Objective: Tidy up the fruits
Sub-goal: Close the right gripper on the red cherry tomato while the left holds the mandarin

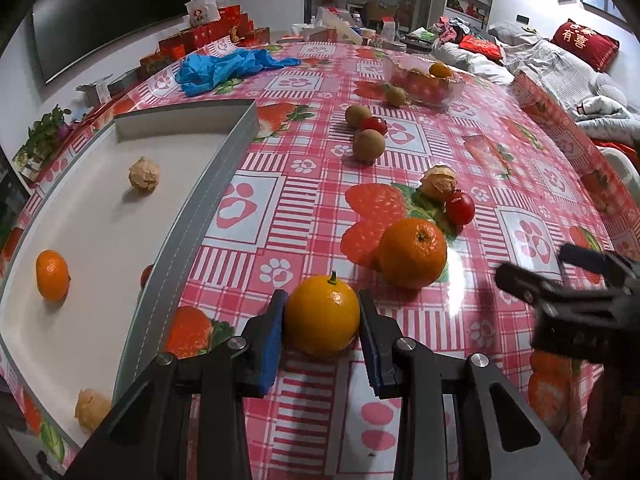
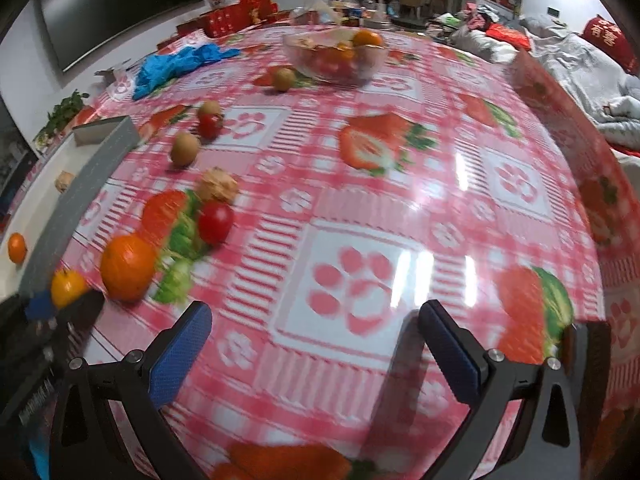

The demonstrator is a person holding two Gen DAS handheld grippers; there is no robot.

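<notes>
My left gripper (image 1: 322, 316) is shut on a small yellow-orange citrus (image 1: 322, 314) resting on the tablecloth beside the grey tray (image 1: 224, 160). The tray holds a small orange (image 1: 52, 275), two papery husk fruits (image 1: 144, 174) and a red fruit partly hidden by the wall. A larger orange (image 1: 412, 253), a cherry tomato (image 1: 460, 208), a husk fruit (image 1: 439, 182) and kiwis (image 1: 369, 145) lie on the table. My right gripper (image 2: 316, 316) is open and empty over the cloth; it shows at the right of the left wrist view (image 1: 560, 276). The held citrus (image 2: 67, 287) shows at its left.
A glass bowl (image 2: 336, 58) of fruit stands at the far side, with a kiwi (image 2: 284, 79) next to it. Blue gloves (image 1: 224, 68) lie beyond the tray. Red boxes, a dark screen and a bed surround the table.
</notes>
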